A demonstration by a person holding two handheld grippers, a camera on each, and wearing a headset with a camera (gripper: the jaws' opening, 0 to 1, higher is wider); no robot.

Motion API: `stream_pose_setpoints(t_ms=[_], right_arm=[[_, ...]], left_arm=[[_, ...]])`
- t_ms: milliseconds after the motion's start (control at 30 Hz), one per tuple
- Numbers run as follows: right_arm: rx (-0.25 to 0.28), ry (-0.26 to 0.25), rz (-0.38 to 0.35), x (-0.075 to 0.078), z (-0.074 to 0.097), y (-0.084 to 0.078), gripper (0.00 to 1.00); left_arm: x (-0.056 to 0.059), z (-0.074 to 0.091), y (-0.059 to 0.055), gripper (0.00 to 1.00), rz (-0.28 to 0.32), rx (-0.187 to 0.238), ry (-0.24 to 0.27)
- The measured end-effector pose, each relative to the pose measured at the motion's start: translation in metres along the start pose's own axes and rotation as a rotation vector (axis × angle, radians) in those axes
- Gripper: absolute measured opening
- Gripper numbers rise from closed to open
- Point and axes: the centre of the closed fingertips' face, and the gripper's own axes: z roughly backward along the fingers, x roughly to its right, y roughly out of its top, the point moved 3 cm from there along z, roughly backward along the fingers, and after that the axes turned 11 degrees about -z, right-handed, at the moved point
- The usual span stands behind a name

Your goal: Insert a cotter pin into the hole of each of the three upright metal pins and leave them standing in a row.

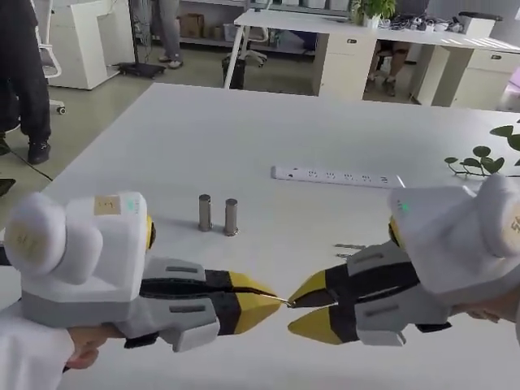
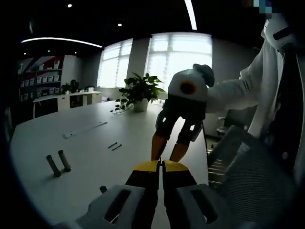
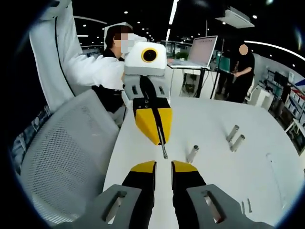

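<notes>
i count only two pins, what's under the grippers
A third metal pin, seen beside the left gripper in the right gripper view; in the head view the grippers cover it.

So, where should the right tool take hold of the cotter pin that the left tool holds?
Grip the cotter pin by its bare end, past the tip of the shut left tool, coming head-on: it points straight at the open right tool.

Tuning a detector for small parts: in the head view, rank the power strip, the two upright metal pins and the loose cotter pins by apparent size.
1. power strip, clearly largest though farther off.
2. left metal pin and right metal pin, alike: a tie.
3. loose cotter pins, thin faint slivers.
</notes>
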Motion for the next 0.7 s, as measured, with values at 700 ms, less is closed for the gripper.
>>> stream_pose_setpoints(t_ms=[700], right_arm=[[-0.041, 0.074, -0.037, -0.012, -0.008, -0.004, 0.0]], left_arm=[[0.011, -0.008, -0.013, 0.0, -0.038, -0.031, -0.078]])
